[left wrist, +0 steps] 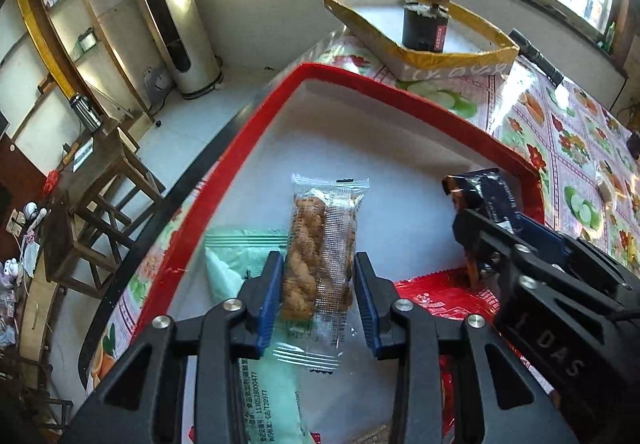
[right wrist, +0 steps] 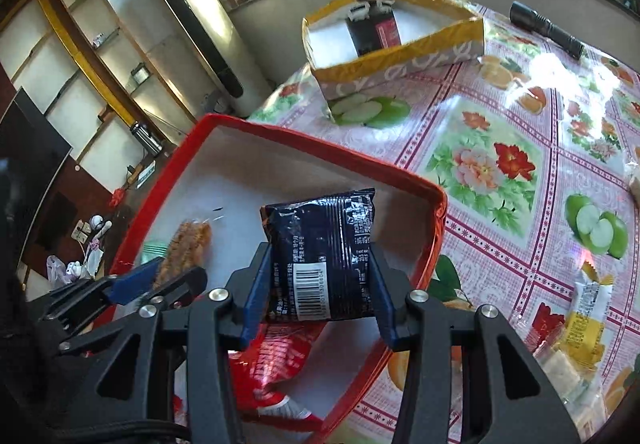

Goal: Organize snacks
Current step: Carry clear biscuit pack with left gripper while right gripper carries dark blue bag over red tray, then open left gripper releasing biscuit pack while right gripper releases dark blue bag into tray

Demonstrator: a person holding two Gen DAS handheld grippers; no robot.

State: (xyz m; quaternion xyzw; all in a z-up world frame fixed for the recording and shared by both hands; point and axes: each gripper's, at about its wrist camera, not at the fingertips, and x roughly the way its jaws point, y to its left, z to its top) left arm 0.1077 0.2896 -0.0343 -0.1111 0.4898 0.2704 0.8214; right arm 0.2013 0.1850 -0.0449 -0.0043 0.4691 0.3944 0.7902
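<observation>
Lowering two snacks into the red-rimmed box at once, the left gripper has its blue pads a little off the clear-wrapped fried twist at frame centre, apparently just let go; the right gripper clamps the dark blue packet above the box floor. Next, the right jaws should part and both hands lift clear; other snacks wait on the flowered tablecloth at lower right.

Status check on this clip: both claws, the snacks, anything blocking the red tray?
Left claw open around clear-wrapped twisted pastry snack, low over red-rimmed tray. Right claw shut on dark blue snack packet above tray. Nothing blocking.
</observation>
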